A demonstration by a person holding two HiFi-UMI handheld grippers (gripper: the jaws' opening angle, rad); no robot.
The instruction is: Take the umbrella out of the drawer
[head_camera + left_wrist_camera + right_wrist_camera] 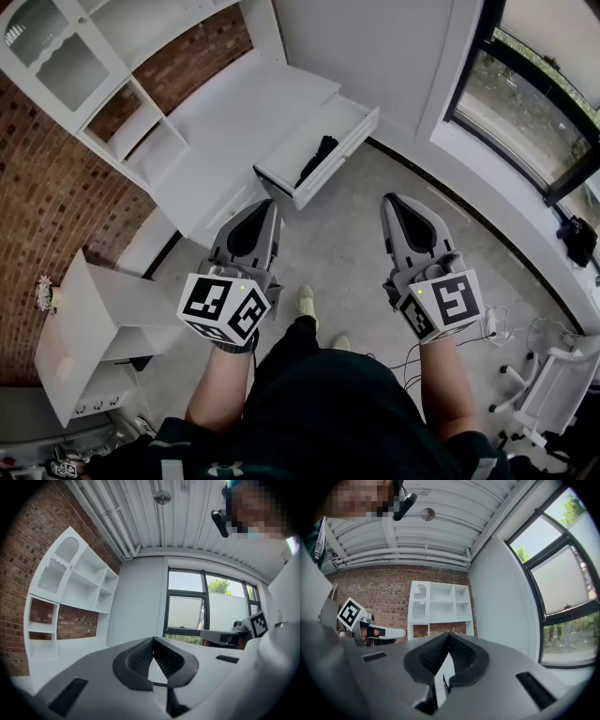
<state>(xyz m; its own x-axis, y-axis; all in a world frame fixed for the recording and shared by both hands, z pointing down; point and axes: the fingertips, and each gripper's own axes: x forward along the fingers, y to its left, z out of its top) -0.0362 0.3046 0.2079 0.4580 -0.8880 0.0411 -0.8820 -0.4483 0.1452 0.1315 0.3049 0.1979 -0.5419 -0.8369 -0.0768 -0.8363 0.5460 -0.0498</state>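
A black folded umbrella [317, 159] lies lengthwise inside an open white drawer [344, 153] that sticks out of the white cabinet [234, 112]. My left gripper [271, 204] hovers over the floor, short of the drawer's near end, with its jaws shut and empty. My right gripper [393, 199] is beside it, to the right of the drawer, also shut and empty. In the left gripper view the jaw tips [152, 640] meet; the umbrella is out of sight there. In the right gripper view the jaw tips [449, 634] meet too, in front of the shelf unit [439, 603].
A brick wall [47, 197] and a low white side table [98, 323] stand at the left. A large window [534, 103] runs along the right, with a white chair [553, 384] and cables [492, 323] below it. My shoes [307, 300] are on the grey floor.
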